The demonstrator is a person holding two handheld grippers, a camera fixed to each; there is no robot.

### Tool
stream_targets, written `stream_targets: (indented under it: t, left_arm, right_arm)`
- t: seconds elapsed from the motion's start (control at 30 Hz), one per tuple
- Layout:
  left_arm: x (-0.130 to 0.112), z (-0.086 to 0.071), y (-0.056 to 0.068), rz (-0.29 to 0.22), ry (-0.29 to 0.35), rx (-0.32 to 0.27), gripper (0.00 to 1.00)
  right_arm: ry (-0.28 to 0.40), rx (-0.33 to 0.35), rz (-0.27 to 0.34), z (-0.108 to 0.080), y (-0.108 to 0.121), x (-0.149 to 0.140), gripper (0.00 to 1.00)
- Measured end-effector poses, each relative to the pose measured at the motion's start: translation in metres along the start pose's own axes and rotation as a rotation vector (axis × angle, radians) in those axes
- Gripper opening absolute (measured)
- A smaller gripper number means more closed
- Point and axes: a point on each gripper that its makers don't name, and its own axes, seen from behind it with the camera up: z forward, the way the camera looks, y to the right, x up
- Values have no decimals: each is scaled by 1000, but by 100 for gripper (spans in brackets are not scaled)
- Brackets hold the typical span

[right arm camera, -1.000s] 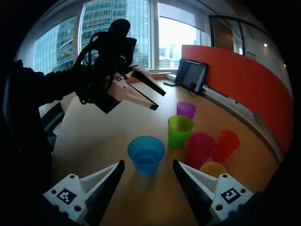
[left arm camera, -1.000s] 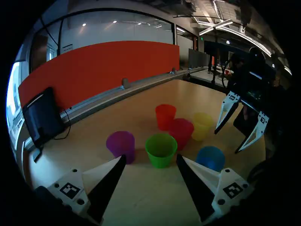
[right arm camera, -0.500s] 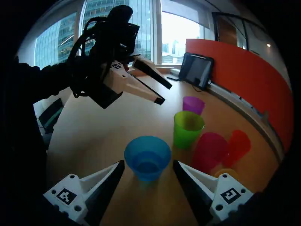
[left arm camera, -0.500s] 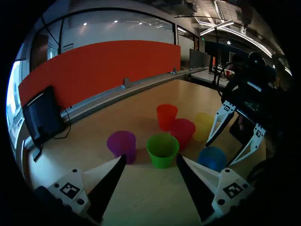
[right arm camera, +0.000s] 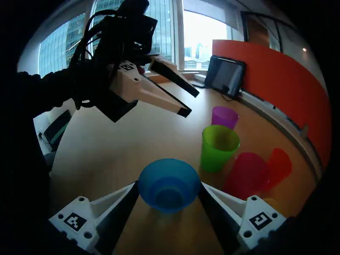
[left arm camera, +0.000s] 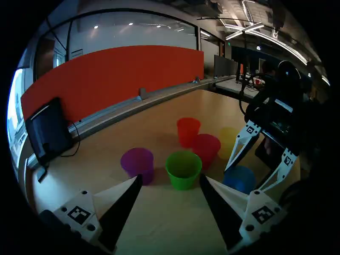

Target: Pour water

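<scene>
**Office table, six cups, both claws wide**

Tall windows (right arm camera: 199, 38) light one side of the room, and a long orange wall (left arm camera: 119, 72) runs along the far edge of a pale wood table (left arm camera: 170, 221). A dark tablet (left arm camera: 49, 129) leans upright near that wall, with a cable trailing from it.

Held by a dark-sleeved arm, the left gripper (right arm camera: 190, 103) hangs above the table with its jaws wide apart and nothing between them. In its own view the left gripper (left arm camera: 170, 176) points toward the cluster of cups, and the green cup (left arm camera: 183, 170) stands just past its fingertips.

The right gripper (right arm camera: 168, 183) is low at the table, jaws wide, and straddles the blue cup (right arm camera: 169, 191). One finger lies on each side of the rim, very close to it; whether they press the cup cannot be told. The left gripper view shows the same: the right gripper (left arm camera: 243, 178) reaches down with a finger on either side of the blue cup (left arm camera: 240, 180).

All the cups stand upright on the table. The blue one is nearest the person and set a little apart from the rest. The green cup sits between the purple cup (left arm camera: 137, 163) and the pink cup (left arm camera: 206, 148), with the pink one just beside it. Behind the pink cup are the red cup (left arm camera: 188, 131) and the yellow cup (left arm camera: 228, 140), both close against it. Whether the blue cup holds water is too dim to tell.
</scene>
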Motion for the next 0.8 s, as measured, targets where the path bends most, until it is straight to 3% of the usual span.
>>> stream_targets:
  t: [0.13,0.2,0.5,0.8]
  left_arm:
    - [0,-1,0,-1,0,0,99]
    - [-1,0,0,-3,-2,-1,100]
    - [-3,1,2,-1,-5,-7,99]
    - [-4,1,5,4,-9,-11,99]
  right_arm:
    - [-5,-1,2,1,0,-2,99]
    - [-5,-3,3,1,0,-2,93]
    - [5,-6,11,0,0,-1,92]
    - [26,-25,16,-24,3,1,92]
